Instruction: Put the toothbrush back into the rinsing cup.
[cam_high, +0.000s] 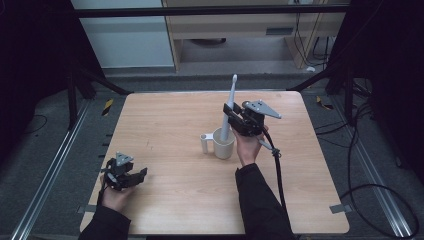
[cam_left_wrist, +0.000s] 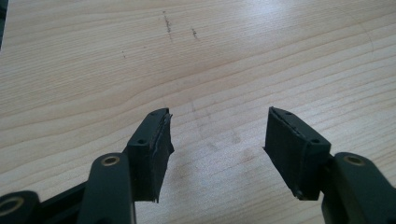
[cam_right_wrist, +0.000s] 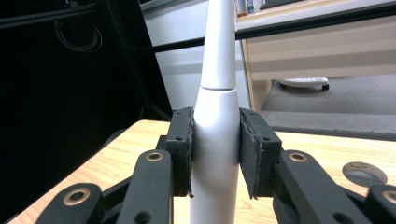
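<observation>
Toothbrush (cam_high: 229, 112), white and electric, stands nearly upright with its lower end inside the white mug (cam_high: 223, 143) at the table's (cam_high: 165, 125) middle, head leaning slightly to the far side; the right gripper (cam_high: 231, 119) clamps its body between both pads, the right hand (cam_high: 248, 145) reaching in from the near side, forearm angled toward the far left; the left gripper (cam_high: 131, 176) rests low at the near left corner, jaws spread over bare wood, gripping nothing.

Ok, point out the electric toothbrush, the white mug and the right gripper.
electric toothbrush (cam_right_wrist: 215, 126), right gripper view, its white handle between the pads.
white mug (cam_high: 223, 145), high view, its outer wall.
right gripper (cam_high: 231, 118), high view, midway between its fingertips.
</observation>
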